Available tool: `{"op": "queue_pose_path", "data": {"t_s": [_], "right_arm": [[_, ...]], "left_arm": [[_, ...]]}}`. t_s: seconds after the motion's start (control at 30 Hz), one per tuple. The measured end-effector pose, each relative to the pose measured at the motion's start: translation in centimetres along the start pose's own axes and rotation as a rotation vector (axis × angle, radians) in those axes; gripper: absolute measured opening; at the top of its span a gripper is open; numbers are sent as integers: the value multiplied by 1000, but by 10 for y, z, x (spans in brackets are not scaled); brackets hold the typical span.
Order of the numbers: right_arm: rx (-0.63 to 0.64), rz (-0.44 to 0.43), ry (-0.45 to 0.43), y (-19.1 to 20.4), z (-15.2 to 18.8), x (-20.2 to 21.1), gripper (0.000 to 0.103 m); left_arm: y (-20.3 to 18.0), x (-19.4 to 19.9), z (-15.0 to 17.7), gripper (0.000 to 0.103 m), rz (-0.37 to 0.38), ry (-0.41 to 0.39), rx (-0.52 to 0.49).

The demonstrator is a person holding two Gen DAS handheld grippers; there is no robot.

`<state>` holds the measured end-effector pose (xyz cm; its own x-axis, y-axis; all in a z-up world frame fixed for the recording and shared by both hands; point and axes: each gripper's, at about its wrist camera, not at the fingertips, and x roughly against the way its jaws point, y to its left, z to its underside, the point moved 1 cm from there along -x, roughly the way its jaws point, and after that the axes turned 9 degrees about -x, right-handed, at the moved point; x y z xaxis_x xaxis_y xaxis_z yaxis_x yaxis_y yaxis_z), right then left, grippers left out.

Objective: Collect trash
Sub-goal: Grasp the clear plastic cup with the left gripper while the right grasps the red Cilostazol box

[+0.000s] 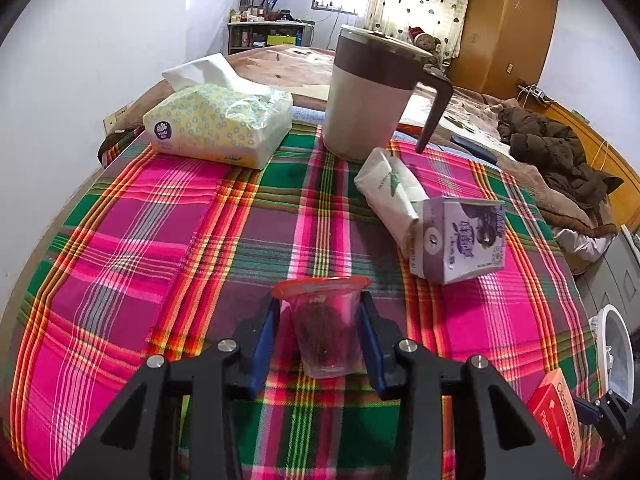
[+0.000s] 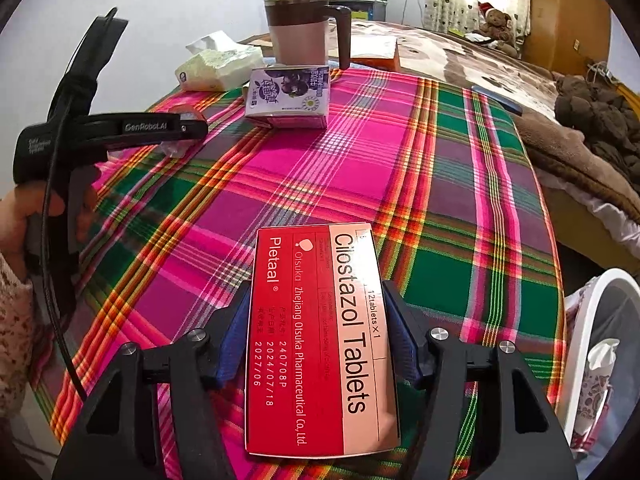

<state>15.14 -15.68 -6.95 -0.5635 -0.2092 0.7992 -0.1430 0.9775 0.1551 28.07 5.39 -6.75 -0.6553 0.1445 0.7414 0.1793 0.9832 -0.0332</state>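
The left gripper (image 1: 320,332) has its blue pads against both sides of a small clear plastic cup (image 1: 326,328) with a torn red foil rim, so it looks clamped on it; the cup is thin and lies tilted, and a hard squeeze could buckle it or let it squirt out forward onto the plaid tablecloth (image 1: 160,240). The right gripper (image 2: 322,332) straddles a red tablet box (image 2: 320,340) lying flat near the table's front edge; its left pad seems to touch the box while a sliver of gap shows on the right, so I cannot tell whether the grip is firm. If it lifts now the flat box may pivot and drop, or slide off the near edge. Just right of that edge stands a white bin (image 2: 580,320), already holding crumpled paper, which is probably where both pieces go; its rim is close, so a low swing could knock it. The middle of the cloth is open and gives free room to lift. Further back a purple milk carton (image 1: 460,236) rests against a white paper packet (image 1: 390,192), both likely trash too. Behind them a tissue pack (image 1: 218,124) and a tall jug (image 1: 370,92) crowd the far edge, the jug's handle sticking out toward the carton, so reaching there risks a tip.
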Motion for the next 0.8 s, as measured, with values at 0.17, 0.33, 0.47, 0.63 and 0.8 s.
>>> {"op": "queue_pose_path", "data": {"t_s": [0.17,0.33,0.47,0.63,0.8], "right_arm": [[-23,-18,-9,-3,1,2,63],[-51,-23,-24,-9,4,9,63],[-63,-22,-43,-12,6,17,63],[-76,-14,-76,-18,6,31,63],[-92,-5,-114,-25,4,46,63]], "left_arm": [[-6,10,6,40,12,-4,-5],[-16,23,11,40,21,-14,-11],[-27,36,14,40,18,-34,-37],[-40,51,17,40,40,-50,-54],[-55,66,21,40,58,-69,-69]]}}
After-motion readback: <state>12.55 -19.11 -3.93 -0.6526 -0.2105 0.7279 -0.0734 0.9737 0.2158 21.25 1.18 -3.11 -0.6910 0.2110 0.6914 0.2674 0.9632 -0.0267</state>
